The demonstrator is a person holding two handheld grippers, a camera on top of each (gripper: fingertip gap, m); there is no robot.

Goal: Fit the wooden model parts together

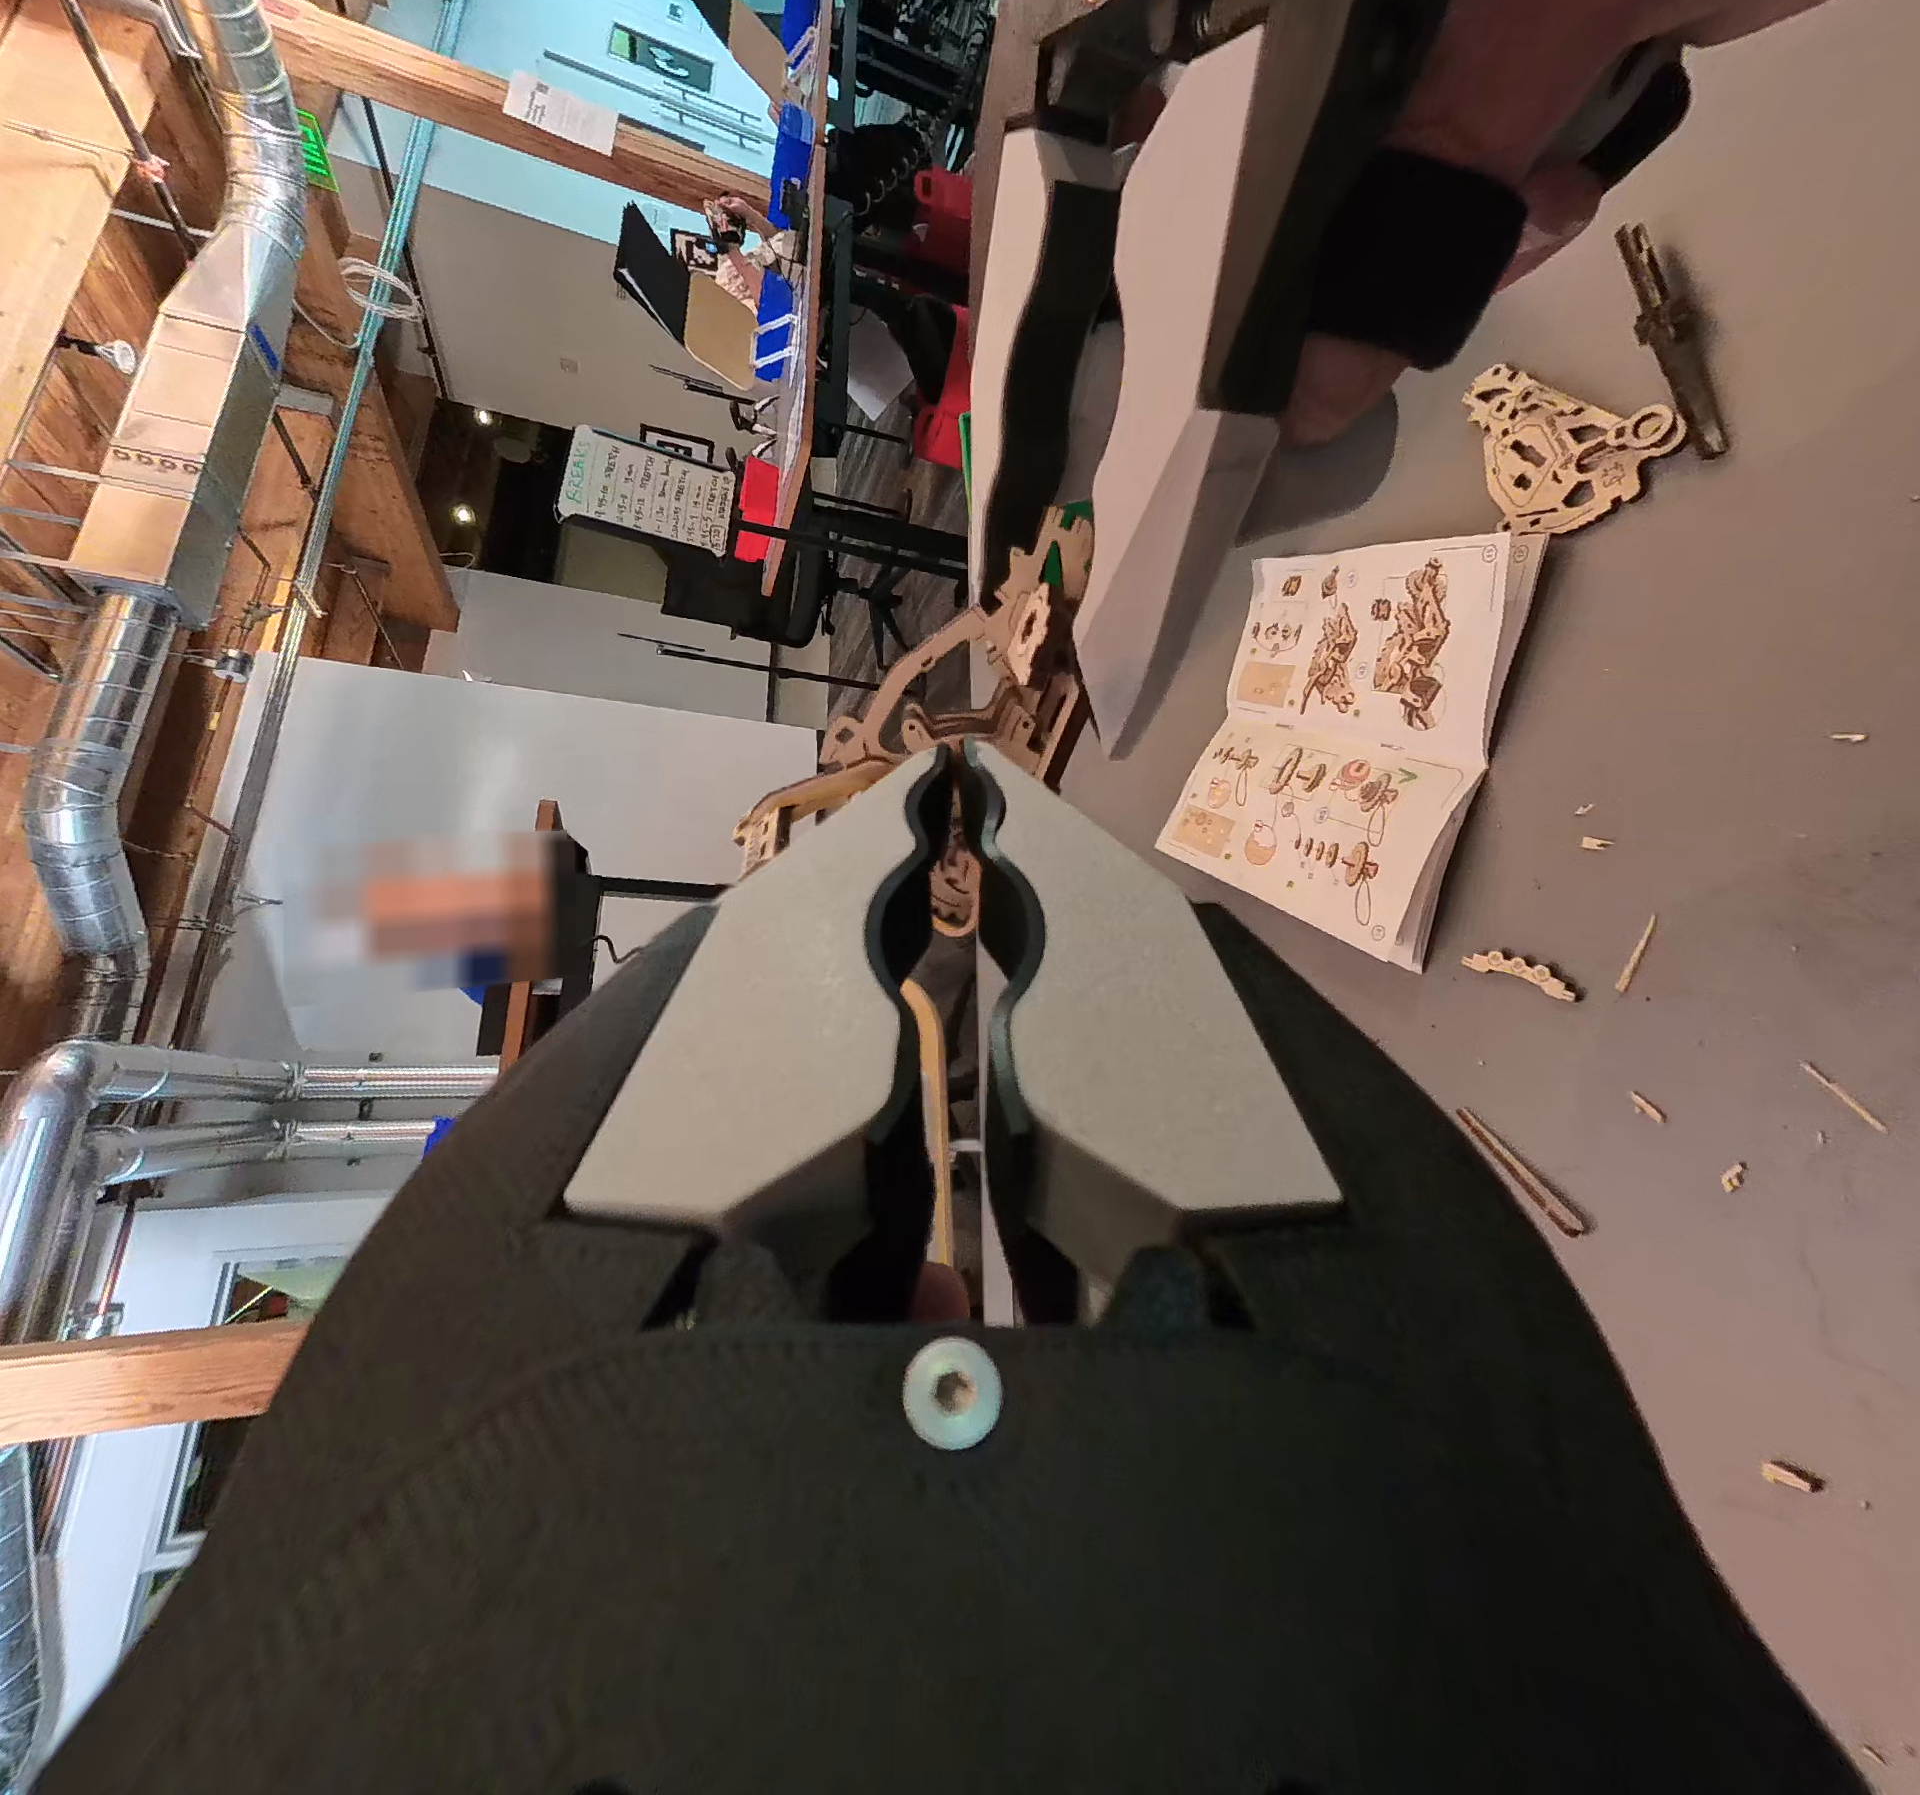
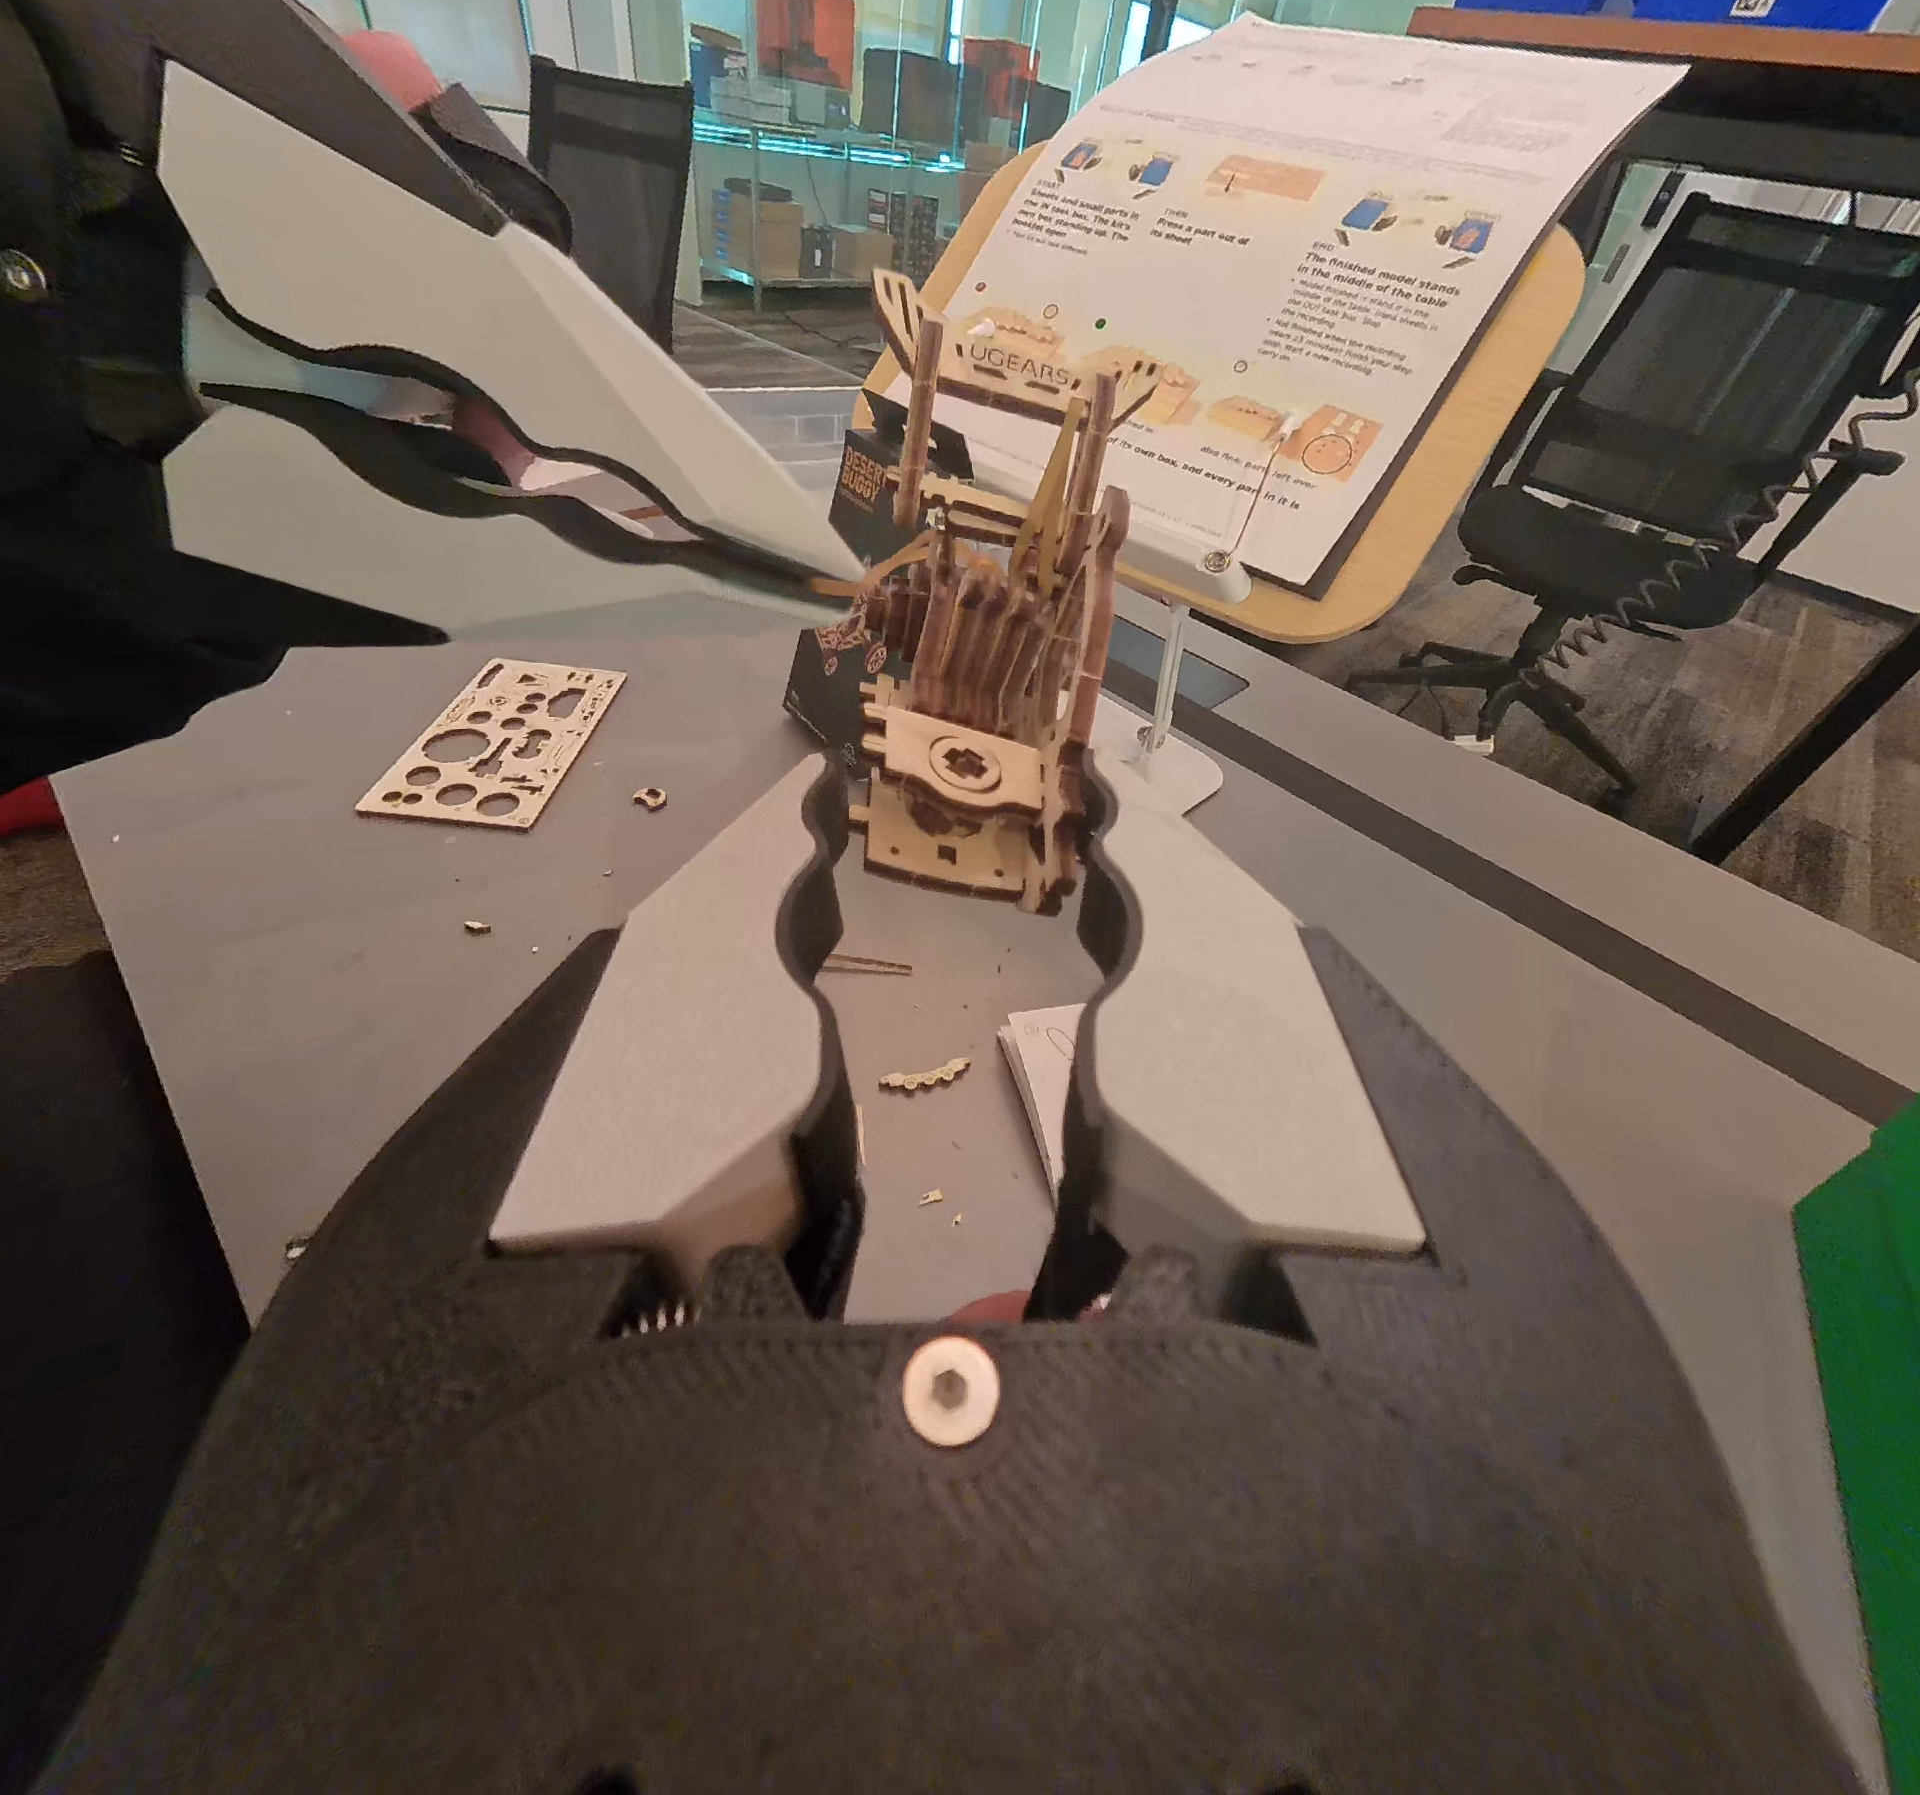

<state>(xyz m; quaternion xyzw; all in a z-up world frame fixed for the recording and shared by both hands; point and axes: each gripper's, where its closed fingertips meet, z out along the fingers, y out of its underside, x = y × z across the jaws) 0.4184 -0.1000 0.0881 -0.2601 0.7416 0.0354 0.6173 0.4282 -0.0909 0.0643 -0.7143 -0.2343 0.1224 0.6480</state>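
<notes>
The partly built wooden model (image 2: 987, 665) is held upright above the grey table (image 2: 312, 914), gripped at its base. My right gripper (image 2: 956, 800) is shut on that base, with a finger on each side. In the left wrist view the model (image 1: 914, 706) shows just past my left fingertips, with the right gripper (image 1: 1049, 665) clamped on it from above. My left gripper (image 1: 958, 758) is shut on a thin tan band (image 1: 928, 1070) that runs back between its jaws. In the right wrist view, the left gripper (image 2: 847, 590) touches the model's left side, and the band (image 2: 883, 573) leads into the model.
An open instruction booklet (image 1: 1351, 737), a flat wooden part (image 1: 1569, 457), a dark axle (image 1: 1668, 343) and a small toothed piece (image 1: 1522, 974) lie on the table among splinters. A punched-out sheet (image 2: 494, 743), a black box (image 2: 862, 498) and a tilted instruction board (image 2: 1299, 291) stand around the model. Left and right tips are no more than a few centimetres apart.
</notes>
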